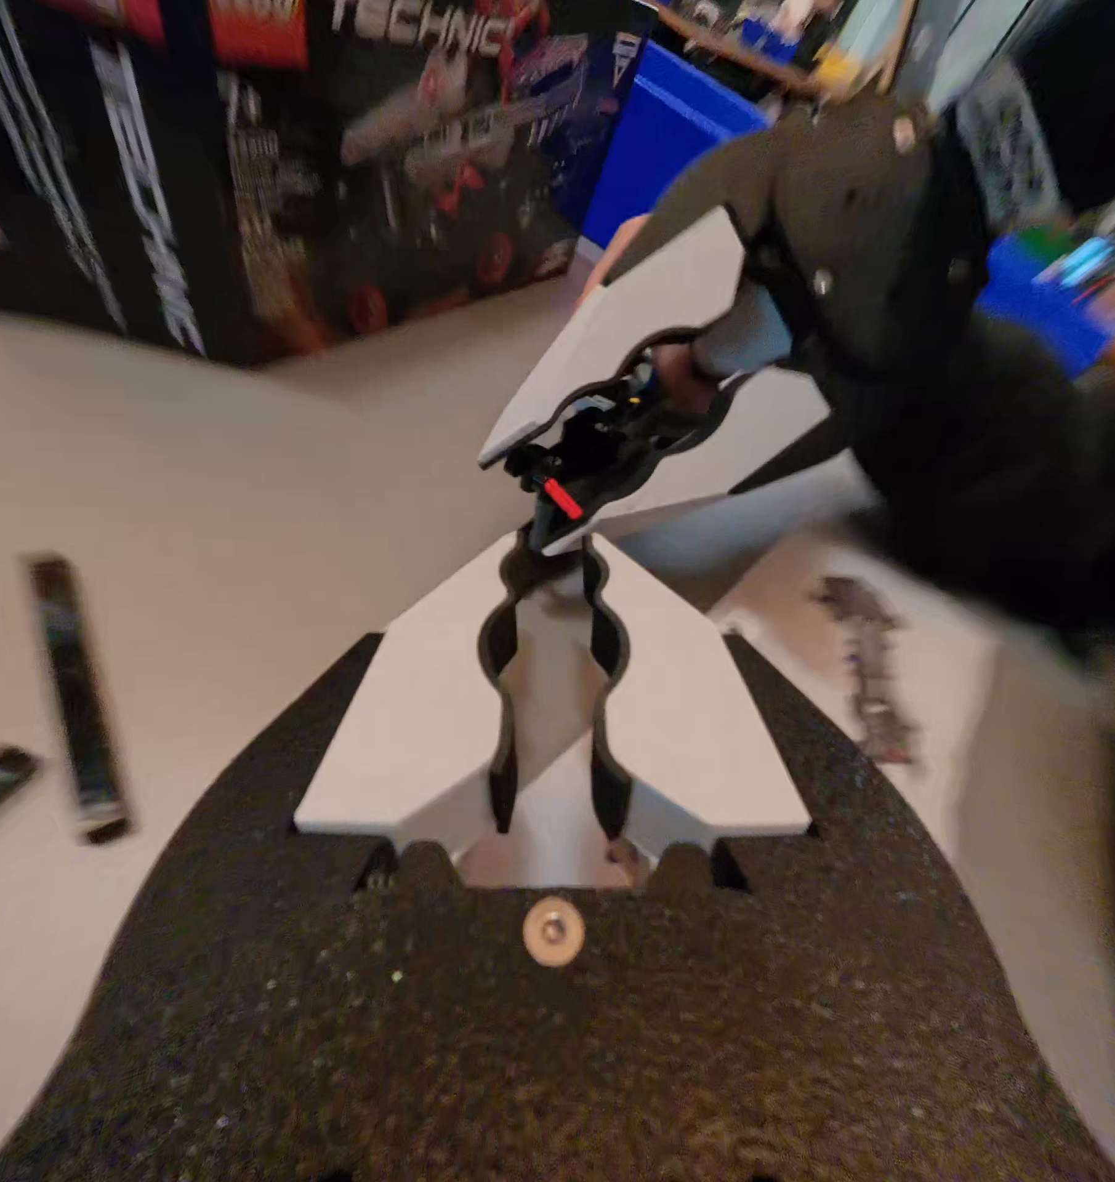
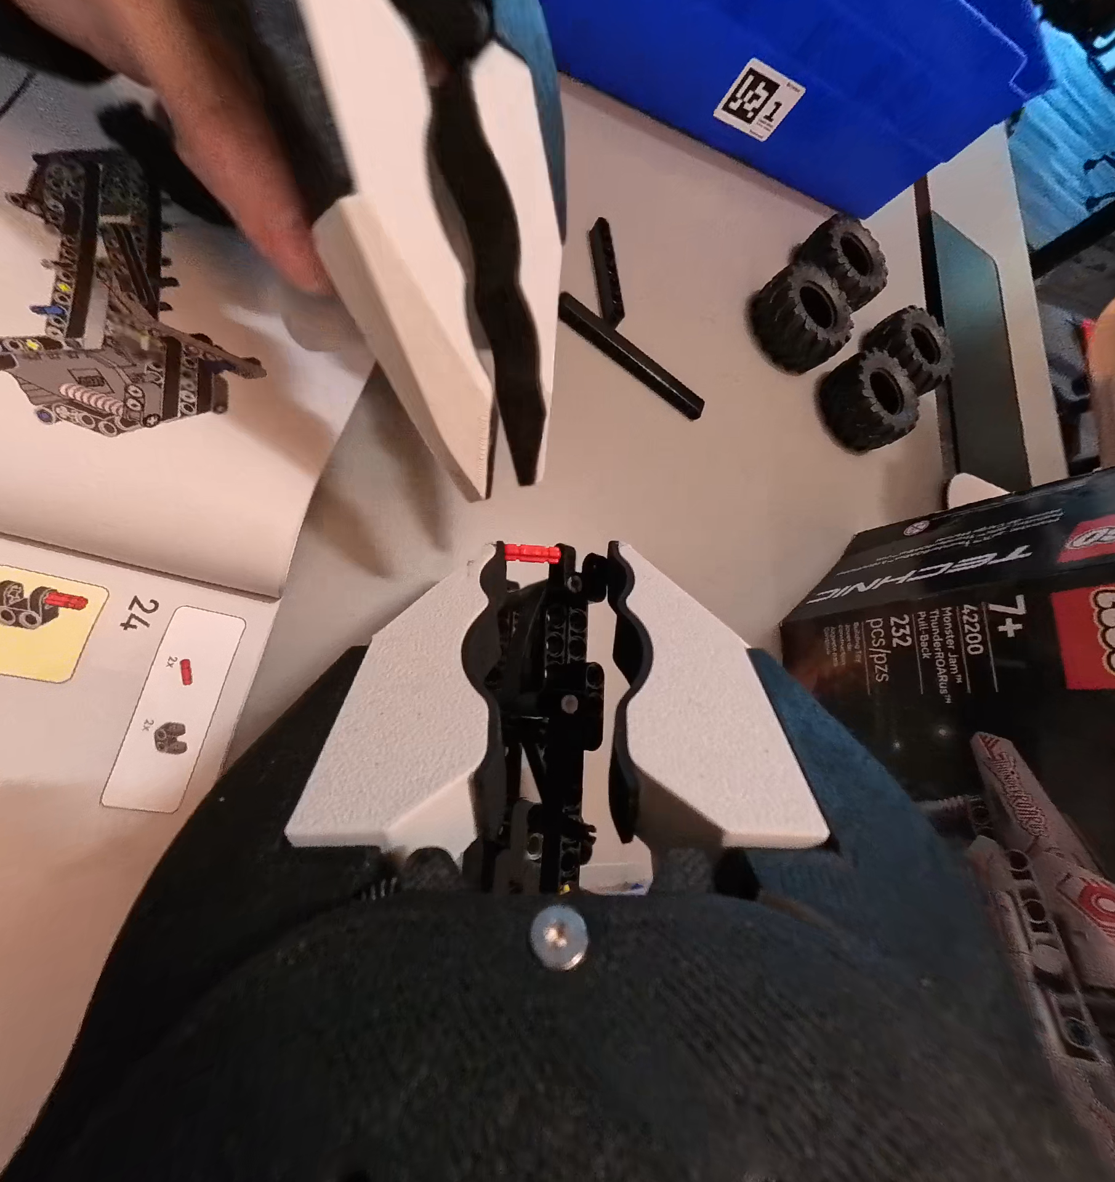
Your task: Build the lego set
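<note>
The white counter [image 2: 702,486] lies beneath both grippers. A black cardboard set box [image 2: 989,639] stands to the right of the right gripper's fingers and an open instruction booklet [image 2: 94,703] is spread to their left; four black knobbly rubber tyres [image 2: 849,332] and two black plastic beams [image 2: 631,352] lie beyond the tips.

The black plastic beam assembly [image 2: 542,703] is clamped lengthwise in the right gripper [image 2: 554,556], whose fingers are closed on its flanks. It is judged light and rigid but liable to separate at its joints, so its solid beams are best gripped.

The short red plastic pin [image 2: 529,552] projects at the tips, just short of the left gripper [image 1: 551,543].

The left gripper's tips are nearly together in the right view; whether anything is pinched cannot be told from the blurred left view, where the tyres are missing.
</note>
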Tool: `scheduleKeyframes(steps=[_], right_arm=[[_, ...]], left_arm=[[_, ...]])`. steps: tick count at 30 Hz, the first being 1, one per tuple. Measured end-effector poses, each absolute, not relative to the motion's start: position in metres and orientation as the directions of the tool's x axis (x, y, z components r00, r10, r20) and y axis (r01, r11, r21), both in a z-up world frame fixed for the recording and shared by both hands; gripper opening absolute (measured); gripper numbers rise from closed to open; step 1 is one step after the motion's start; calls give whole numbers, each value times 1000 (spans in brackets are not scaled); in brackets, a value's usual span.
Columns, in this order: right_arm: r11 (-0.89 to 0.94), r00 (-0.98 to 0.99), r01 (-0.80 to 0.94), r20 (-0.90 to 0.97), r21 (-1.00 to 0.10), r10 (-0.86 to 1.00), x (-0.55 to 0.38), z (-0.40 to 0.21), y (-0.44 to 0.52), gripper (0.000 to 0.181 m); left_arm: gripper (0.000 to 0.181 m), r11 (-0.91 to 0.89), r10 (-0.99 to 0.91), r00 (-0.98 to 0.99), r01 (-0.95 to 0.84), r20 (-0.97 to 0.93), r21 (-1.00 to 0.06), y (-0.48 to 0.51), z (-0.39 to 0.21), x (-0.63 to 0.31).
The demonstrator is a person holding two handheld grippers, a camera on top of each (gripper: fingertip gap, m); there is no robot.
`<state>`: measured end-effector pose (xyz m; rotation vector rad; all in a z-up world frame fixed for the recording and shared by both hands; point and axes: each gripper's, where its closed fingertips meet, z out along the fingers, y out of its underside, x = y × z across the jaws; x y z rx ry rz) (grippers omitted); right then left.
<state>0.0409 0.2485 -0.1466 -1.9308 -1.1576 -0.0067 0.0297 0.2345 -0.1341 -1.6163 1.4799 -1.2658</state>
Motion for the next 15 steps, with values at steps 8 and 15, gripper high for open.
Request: scheduleKeyframes(steps=[8, 15], right_arm=[[-210, 597, 672, 350, -710, 722, 42, -143, 248, 29], [-214, 588, 695, 372, -686, 718, 42, -146, 249, 30]], left_arm=[[31, 705, -708, -175, -243, -685, -666, 235, -122, 25], [29, 960, -271, -234, -141, -934, -243, 231, -139, 29]])
